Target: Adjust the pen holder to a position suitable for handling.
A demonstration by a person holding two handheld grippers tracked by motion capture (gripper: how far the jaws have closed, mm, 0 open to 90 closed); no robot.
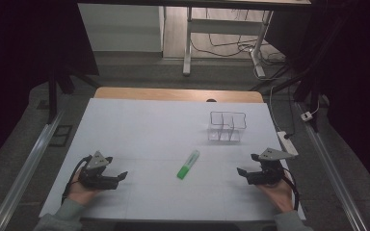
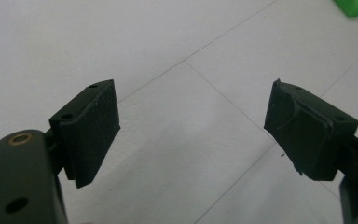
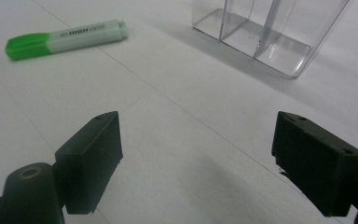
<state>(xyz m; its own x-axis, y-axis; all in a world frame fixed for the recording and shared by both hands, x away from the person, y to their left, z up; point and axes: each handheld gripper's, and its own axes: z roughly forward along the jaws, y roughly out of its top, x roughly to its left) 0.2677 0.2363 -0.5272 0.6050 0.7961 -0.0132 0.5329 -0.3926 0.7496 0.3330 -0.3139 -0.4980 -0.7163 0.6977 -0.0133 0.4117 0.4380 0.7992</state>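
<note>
A green highlighter lies flat on the white table cover, between my two hands; in the right gripper view the highlighter has a green cap and a pale barrel. A clear plastic organiser with compartments stands behind it, also the organiser at the top of the right gripper view. My left gripper rests at the front left, open and empty, with the highlighter's green end at the top right corner. My right gripper sits at the front right, open and empty.
The white cover spans the wooden table. A power strip lies off the table's right edge. Desk legs and cables stand on the floor beyond the far edge. Metal rails run along both sides.
</note>
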